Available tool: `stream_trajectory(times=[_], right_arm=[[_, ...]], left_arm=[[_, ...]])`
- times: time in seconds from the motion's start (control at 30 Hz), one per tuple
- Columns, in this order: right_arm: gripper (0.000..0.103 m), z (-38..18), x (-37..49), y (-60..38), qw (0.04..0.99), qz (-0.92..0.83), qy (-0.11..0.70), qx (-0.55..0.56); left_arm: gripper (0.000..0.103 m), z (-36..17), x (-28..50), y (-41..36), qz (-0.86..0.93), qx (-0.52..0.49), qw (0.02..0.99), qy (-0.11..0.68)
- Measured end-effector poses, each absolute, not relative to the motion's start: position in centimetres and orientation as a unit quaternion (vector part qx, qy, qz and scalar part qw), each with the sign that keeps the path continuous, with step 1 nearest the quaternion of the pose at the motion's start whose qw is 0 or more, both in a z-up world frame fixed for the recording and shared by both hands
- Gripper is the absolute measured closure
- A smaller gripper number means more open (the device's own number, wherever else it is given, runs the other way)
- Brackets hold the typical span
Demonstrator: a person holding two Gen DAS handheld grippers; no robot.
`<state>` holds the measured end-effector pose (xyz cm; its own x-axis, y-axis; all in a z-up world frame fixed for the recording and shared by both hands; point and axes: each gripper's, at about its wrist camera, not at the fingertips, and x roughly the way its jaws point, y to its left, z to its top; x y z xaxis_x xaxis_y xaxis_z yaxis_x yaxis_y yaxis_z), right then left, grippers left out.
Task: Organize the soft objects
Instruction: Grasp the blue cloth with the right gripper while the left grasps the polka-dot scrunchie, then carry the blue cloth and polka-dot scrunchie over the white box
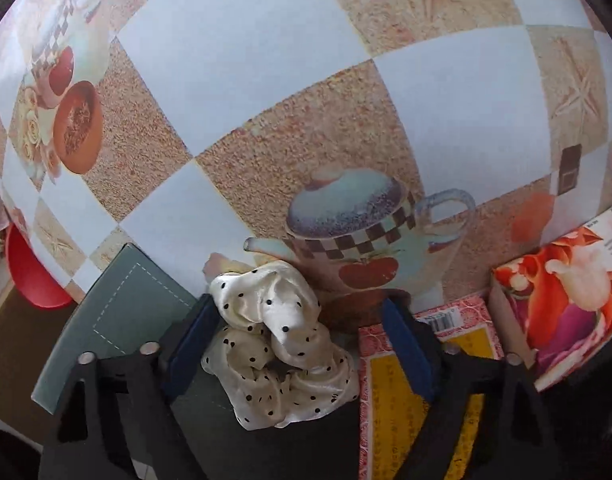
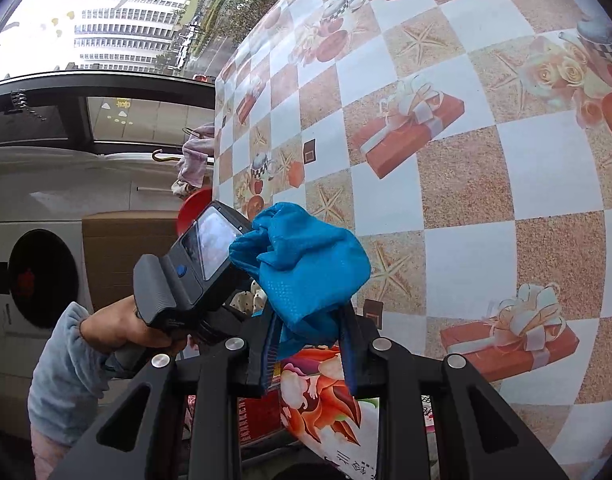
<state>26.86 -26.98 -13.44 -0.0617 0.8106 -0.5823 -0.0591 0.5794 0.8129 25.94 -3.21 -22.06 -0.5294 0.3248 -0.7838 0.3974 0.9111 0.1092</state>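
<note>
scrunchie: cream satin with black dots (image 1: 280,344), bunched between the left gripper's (image 1: 296,346) blue pads, lying on the grey-green box (image 1: 122,312); long axis runs roughly toward and away from the camera, one ruffled end up toward the printed teapot
left fingers: left pad (image 1: 188,346) against the fabric edge, right pad (image 1: 406,354) stands clear of it with a gap; released, not clamped
blue cloth: mesh fabric (image 2: 306,266) pinched at its lower end by the right gripper (image 2: 308,344), bulk standing up and leaning left above the fingertips, held over the floral box (image 2: 326,396)
right fingers: clenched on the blue cloth, pads close together
table: checkered cloth with teapot and gift prints (image 1: 266,80)
boxes: red-yellow box (image 1: 390,408) just right of the scrunchie, floral box (image 1: 566,300) further right
hidden: scrunchie's near end partly behind gripper body; in the right view only a dotted scrap shows behind the left device (image 2: 194,268); person's hand (image 2: 118,328) and light sleeve cut by frame; box fronts cut off
</note>
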Motion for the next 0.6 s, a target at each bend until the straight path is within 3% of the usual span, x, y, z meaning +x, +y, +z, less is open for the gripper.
stream_trajectory(times=[0.03,0.07,0.13,0.37,0.6], right_arm=[[0.075,-13.3,26.8,-27.0,0.621,0.352,0.636,0.293],[0.075,-13.1,26.8,-27.0,0.623,0.351,0.635,0.292],[0.075,-12.8,26.7,-27.0,0.628,0.350,0.631,0.291],[0.075,-10.3,26.0,-27.4,0.665,0.341,0.603,0.278],[0.075,-7.3,24.7,-26.7,0.706,0.327,0.581,0.238]], left_arm=[[0.069,-22.1,25.9,-3.4,-0.046,0.197,0.441,0.874],[0.083,-21.8,26.0,-3.3,-0.056,0.177,0.442,0.878],[0.089,-21.5,25.8,-3.1,-0.056,0.173,0.443,0.878],[0.090,-19.1,25.6,-1.6,-0.063,0.176,0.515,0.837],[0.090,-10.8,26.5,0.3,-0.065,0.072,0.671,0.735]])
